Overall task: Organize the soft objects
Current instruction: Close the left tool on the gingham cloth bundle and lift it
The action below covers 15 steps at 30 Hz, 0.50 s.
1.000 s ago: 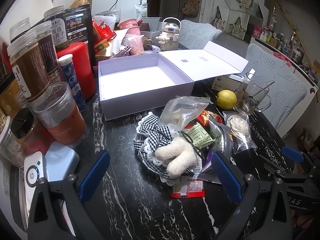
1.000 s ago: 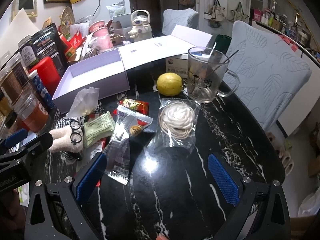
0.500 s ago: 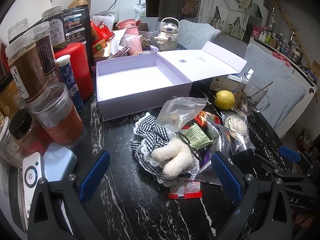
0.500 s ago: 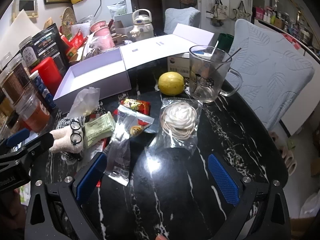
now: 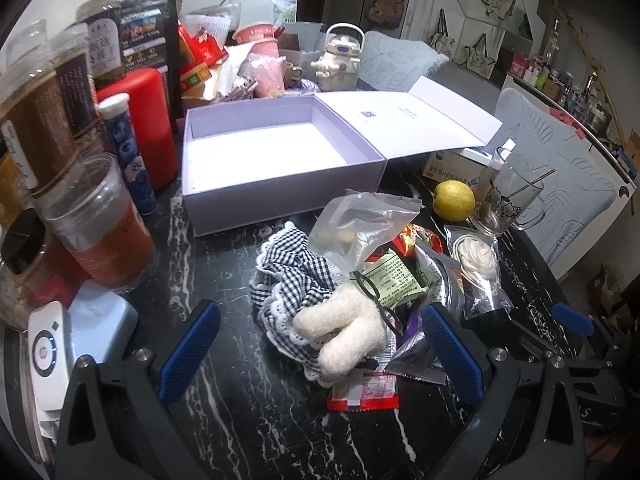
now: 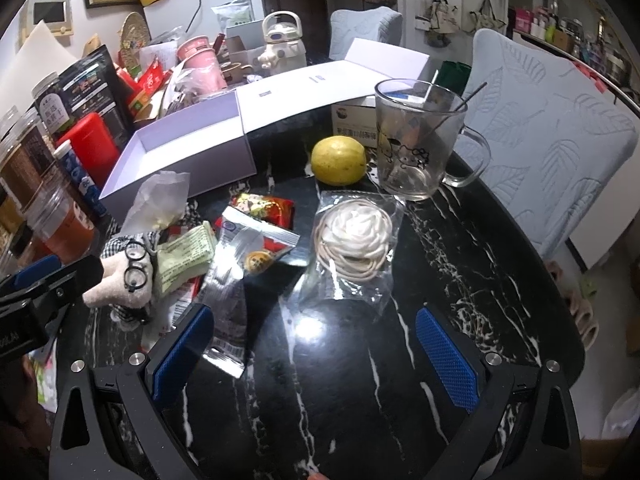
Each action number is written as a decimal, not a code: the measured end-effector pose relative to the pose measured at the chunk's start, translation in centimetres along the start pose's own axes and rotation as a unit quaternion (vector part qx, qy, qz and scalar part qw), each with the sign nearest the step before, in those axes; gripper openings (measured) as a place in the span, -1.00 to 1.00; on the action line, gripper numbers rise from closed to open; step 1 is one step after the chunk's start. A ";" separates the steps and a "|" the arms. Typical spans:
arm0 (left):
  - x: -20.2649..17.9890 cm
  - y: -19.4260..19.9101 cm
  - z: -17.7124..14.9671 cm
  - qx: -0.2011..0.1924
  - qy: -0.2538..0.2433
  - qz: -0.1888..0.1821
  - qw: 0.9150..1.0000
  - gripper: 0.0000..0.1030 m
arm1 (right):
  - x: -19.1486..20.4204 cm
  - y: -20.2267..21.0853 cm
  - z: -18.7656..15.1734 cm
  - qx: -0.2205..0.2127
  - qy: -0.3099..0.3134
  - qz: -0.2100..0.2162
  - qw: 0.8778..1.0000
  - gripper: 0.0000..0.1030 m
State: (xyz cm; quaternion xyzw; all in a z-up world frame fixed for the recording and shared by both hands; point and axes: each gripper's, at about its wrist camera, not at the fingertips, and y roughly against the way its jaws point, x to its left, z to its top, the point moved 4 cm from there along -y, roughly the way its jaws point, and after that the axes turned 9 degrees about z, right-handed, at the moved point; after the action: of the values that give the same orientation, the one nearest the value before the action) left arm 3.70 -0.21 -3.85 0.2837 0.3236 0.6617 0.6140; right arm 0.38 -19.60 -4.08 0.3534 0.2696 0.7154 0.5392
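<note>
Holding both grippers low over the table (image 6: 320,400), we keep their jaws spread wide and empty — the left gripper (image 5: 320,344) brackets the plush (image 5: 340,332), the right gripper (image 6: 316,344) hangs over bare marble just short of the bagged cord (image 6: 356,240).

The plush lies on a checked cloth (image 5: 292,276), with a pair of toy glasses (image 5: 376,296) across it and packets (image 5: 392,276) crowding its right side. That pile sits just in front of the box (image 5: 280,184), whose lid is thrown back and whose tray shows nothing inside — we judge it to be the place meant for the soft things, left open so one short lift carries them in.

We read the wide left jaws as a setup for a grasp on the plush, not yet touching it. The cloth underneath may drag along, and the glasses could slip off.

The lemon (image 6: 339,160) and glass mug (image 6: 420,148) stand together beyond the cord; being hard, they likely stay put.
</note>
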 end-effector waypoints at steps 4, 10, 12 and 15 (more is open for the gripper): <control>-0.4 -1.5 0.1 0.024 0.003 -0.008 1.000 1.00 | -0.9 -0.7 0.1 0.007 -0.009 0.000 1.000 1.00; -0.3 -4.2 -0.4 0.059 0.006 -0.010 0.998 1.00 | -2.0 -1.7 0.2 0.022 -0.020 -0.005 1.000 1.00; 0.1 -5.1 -0.7 0.071 0.014 -0.016 0.997 1.00 | -2.2 -2.1 0.2 0.029 -0.019 -0.007 0.999 1.00; 0.5 -5.9 -0.9 0.075 0.019 -0.016 0.997 1.00 | -2.1 -2.5 0.1 0.036 -0.012 -0.018 0.999 1.00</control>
State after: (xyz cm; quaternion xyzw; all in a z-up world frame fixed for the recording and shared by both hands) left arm 6.65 0.39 -9.00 0.3116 0.3882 0.6310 0.5951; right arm 2.27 -20.94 -6.37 0.3758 0.2950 0.6914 0.5421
